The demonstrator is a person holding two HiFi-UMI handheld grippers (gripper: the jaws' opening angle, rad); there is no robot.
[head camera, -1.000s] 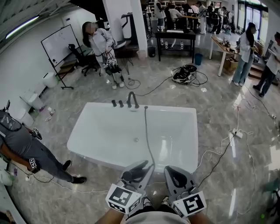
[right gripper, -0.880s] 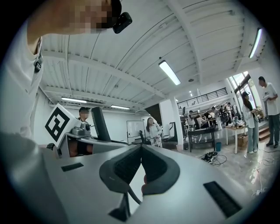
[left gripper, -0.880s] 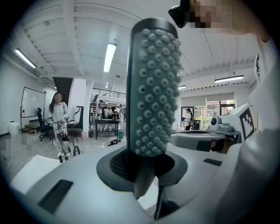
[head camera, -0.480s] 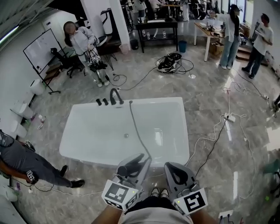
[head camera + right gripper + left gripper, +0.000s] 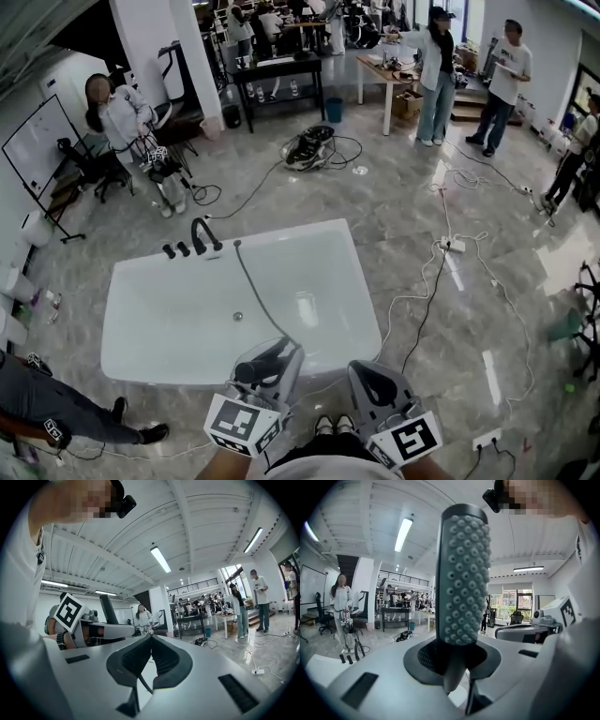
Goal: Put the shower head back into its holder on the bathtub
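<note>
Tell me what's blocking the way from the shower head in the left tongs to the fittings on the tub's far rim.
Nothing visible. The shower head, gripped by the left tongs, is at the bathtub's near edge; only open basin, crossed by its own hose, lies before the faucet.

White bathtub (image 5: 169, 323) on a grey veined marble floor (image 5: 394, 206); the shower head (image 5: 462, 573), centre frame, is grey-green, dotted with pale studs.
</note>
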